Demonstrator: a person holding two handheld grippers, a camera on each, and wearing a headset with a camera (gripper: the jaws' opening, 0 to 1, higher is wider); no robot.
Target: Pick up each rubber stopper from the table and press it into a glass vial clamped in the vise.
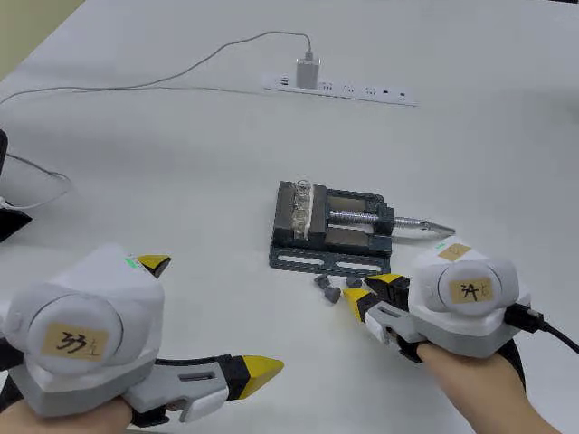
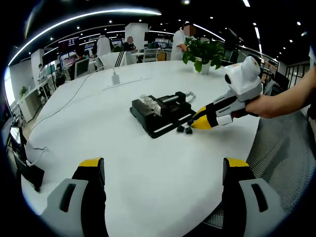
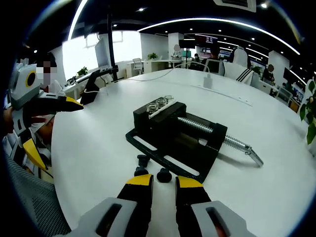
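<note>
Open-plan office, with desks and people, shows behind the white bench [image 1: 181, 172] in both gripper views; the head view looks down on bench alone. Near the bench's middle sits the vise [image 1: 330, 231], clamped on a row of glass vials [image 1: 301, 194], presumably so a push from above cannot tip them. The left hand-held gripper [image 1: 208, 315] hangs near the bench edge, spread wide and empty, likely to leave the other room. The right hand-held gripper [image 1: 371, 287] lies low, jaws narrowly parted with nothing between them, tips just beside the rubber stoppers [image 1: 332, 294] in front of the vise — set for a pick, I judge. The right gripper view separates three stoppers and the vials' open mouths.
</note>
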